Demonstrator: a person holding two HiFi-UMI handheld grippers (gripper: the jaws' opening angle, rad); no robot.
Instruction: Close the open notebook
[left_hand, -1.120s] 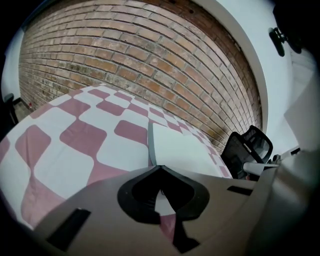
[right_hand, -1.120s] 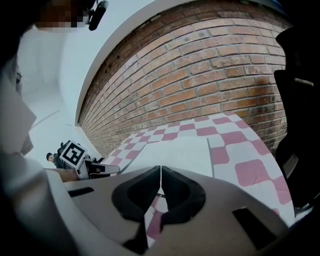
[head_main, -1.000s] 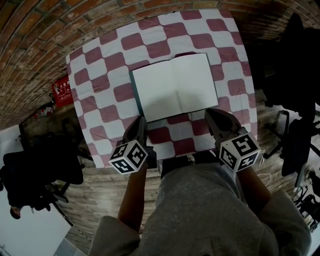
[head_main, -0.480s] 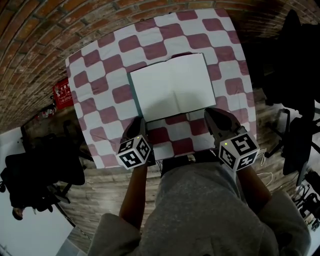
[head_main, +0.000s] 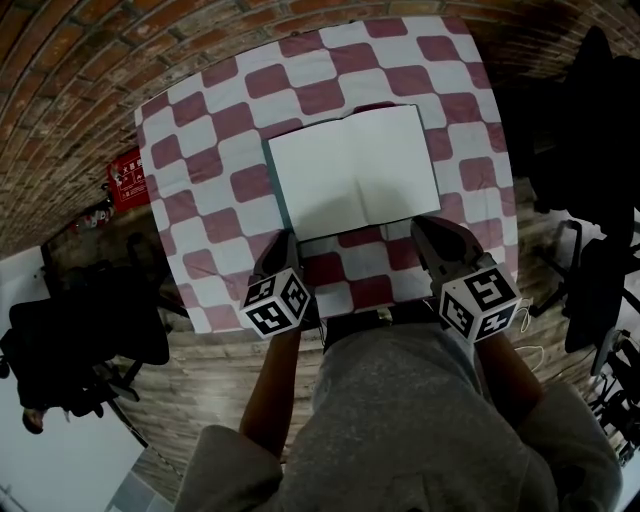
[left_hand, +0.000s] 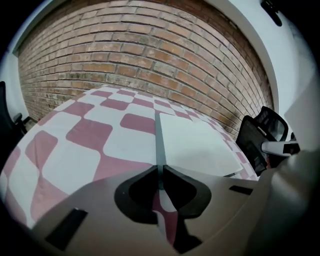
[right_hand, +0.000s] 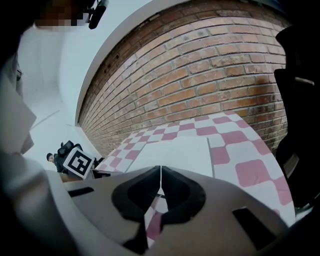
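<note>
On the checked red-and-white cloth (head_main: 200, 150) lies the open white teal-edged notebook (head_main: 352, 168). My left gripper (left_hand: 160, 168) has just been closing, pinching its edge — that thin hold may slip. Right gripper (right_hand: 160, 168) pressed together, empty.

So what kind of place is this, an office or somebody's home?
Probably an office or studio workspace rather than a home: there is a bare brick wall, black office chairs on either side, and a checked tablecloth with a notebook lying open on it.
</note>
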